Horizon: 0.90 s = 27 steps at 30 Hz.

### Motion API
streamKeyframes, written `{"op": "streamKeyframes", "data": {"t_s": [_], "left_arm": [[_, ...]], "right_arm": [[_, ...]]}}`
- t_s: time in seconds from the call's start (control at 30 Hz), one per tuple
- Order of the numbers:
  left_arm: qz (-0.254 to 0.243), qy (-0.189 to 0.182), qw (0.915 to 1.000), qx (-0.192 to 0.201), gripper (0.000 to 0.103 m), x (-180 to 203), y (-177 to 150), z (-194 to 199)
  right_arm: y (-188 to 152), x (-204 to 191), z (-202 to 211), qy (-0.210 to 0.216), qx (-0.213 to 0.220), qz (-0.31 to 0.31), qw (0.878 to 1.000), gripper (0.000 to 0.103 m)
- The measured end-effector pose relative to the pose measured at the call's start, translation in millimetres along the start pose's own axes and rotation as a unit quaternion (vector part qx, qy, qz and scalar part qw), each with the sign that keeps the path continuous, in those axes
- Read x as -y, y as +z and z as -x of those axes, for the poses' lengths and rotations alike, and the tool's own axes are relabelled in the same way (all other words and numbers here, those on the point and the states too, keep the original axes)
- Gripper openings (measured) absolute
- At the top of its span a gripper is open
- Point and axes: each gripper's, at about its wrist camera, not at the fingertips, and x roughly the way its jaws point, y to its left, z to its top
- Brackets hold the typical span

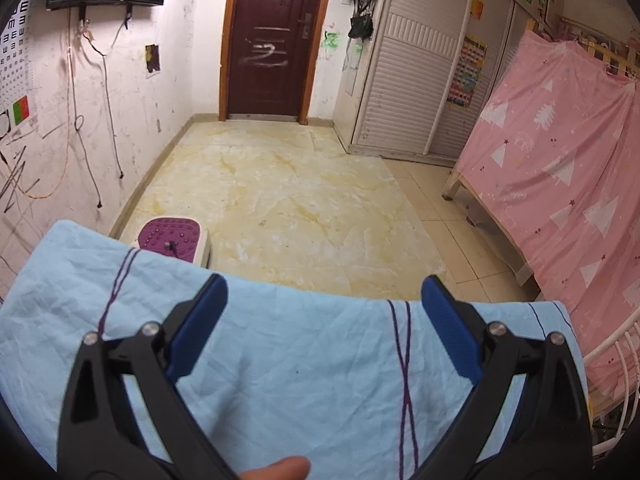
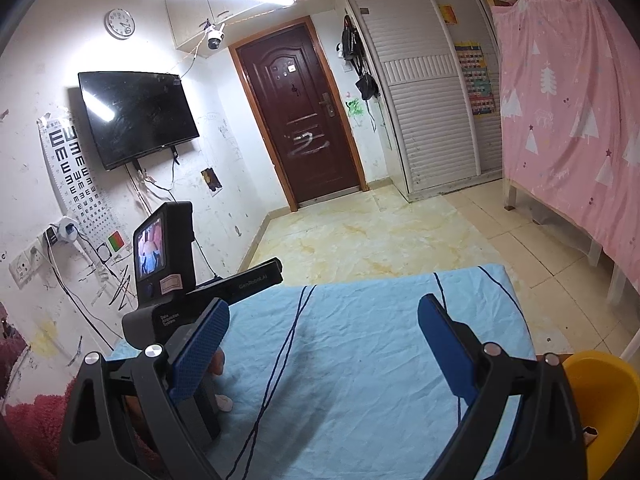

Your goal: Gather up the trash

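Observation:
My left gripper (image 1: 324,292) is open and empty, held above a table covered in a light blue cloth (image 1: 280,360). My right gripper (image 2: 324,316) is open and empty above the same cloth (image 2: 360,360). The left gripper's body with its camera unit (image 2: 164,248) shows at the left of the right wrist view. Thin dark threads (image 2: 288,344) lie across the cloth; they also show in the left wrist view (image 1: 404,364). A small whitish scrap (image 2: 225,403) lies on the cloth next to the left device. No other trash shows in either view.
A yellow bin (image 2: 600,404) stands at the table's right. A purple-topped footstool (image 1: 172,240) stands on the floor past the table. A bed with a pink curtain (image 1: 560,168) lines the right. A dark door (image 1: 272,40), wardrobe (image 1: 416,80) and wall TV (image 2: 136,116) lie beyond.

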Motion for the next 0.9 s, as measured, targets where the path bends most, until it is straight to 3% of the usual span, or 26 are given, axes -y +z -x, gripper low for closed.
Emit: {"op": "streamKeyframes", "data": {"t_s": [0.13, 0.23, 0.37, 0.53, 0.7, 0.9], "left_arm": [[-0.003, 0.022, 0.9992, 0.033, 0.093, -0.6, -0.5, 11.0], [-0.002, 0.017, 0.999, 0.041, 0.094, -0.3, -1.7, 14.8], [0.022, -0.002, 0.9992, 0.033, 0.094, -7.7, -2.7, 13.0], [0.033, 0.01, 0.9989, 0.033, 0.094, -13.6, -4.4, 13.9], [0.013, 0.029, 0.9989, 0.035, 0.094, -6.8, -5.0, 17.6], [0.009, 0.022, 0.9997, 0.01, 0.094, -18.6, -14.9, 51.7]], "right_arm": [[-0.6, 0.9, 9.1, 0.003, 0.007, 0.002, 1.0, 0.088], [-1.7, -1.4, 14.2, 0.006, 0.009, 0.002, 1.0, 0.088], [-4.7, -6.5, 20.1, 0.009, 0.012, 0.004, 1.0, 0.088], [-6.9, -6.0, 26.8, 0.009, 0.015, 0.006, 1.0, 0.088], [-7.9, -8.2, 34.1, 0.012, 0.02, 0.008, 1.0, 0.088], [-14.8, -9.0, 34.3, 0.02, 0.025, 0.003, 0.999, 0.088]]}}
